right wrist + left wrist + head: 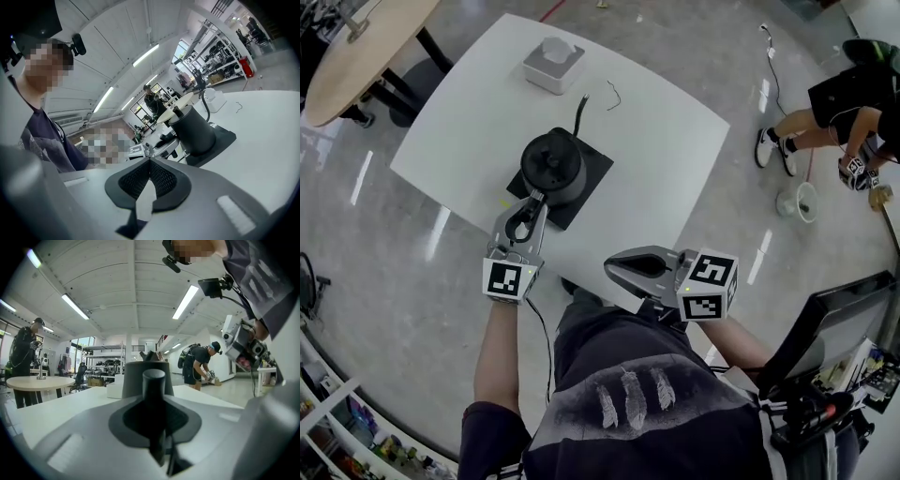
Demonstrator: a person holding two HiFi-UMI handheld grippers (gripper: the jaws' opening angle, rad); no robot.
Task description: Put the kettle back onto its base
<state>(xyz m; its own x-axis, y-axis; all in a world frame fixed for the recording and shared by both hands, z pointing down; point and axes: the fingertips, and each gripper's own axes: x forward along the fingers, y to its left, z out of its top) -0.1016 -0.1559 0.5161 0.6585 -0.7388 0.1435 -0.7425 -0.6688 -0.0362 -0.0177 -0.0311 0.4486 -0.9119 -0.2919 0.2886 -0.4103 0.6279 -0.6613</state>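
Round wooden table [356, 42]: far left, on the floor, apart from the white worktop [666, 141].
Left gripper [525, 211]: reaches over the near edge of the worktop toward the kettle. Its marker cube sits at the rear, over the person's forearm.
Left jaws: closed on the kettle's handle [154, 399]. The left gripper view shows it as a dark upright bar clamped between the two pads, with the kettle body straight behind it.
Kettle [551, 164]: black, upright, lid on, standing on its base near the middle of the worktop. The handle faces the person.
Base [592, 173]: flat black square under the kettle, with its corners showing round the kettle on the right and near sides. A dark cord [578, 111] runs from behind it toward the far edge.
White box [553, 64]: at the far side of the worktop, beyond the kettle and apart from it.
Right gripper [614, 269]: off the worktop, near its front edge, in front of the person's torso and well apart from the kettle. It points toward the left gripper.
Right jaws: closed tip to tip with nothing between them. The right gripper view shows the kettle on its base beyond them.
Another person [853, 98]: far right, in dark clothing, bent over on the floor.
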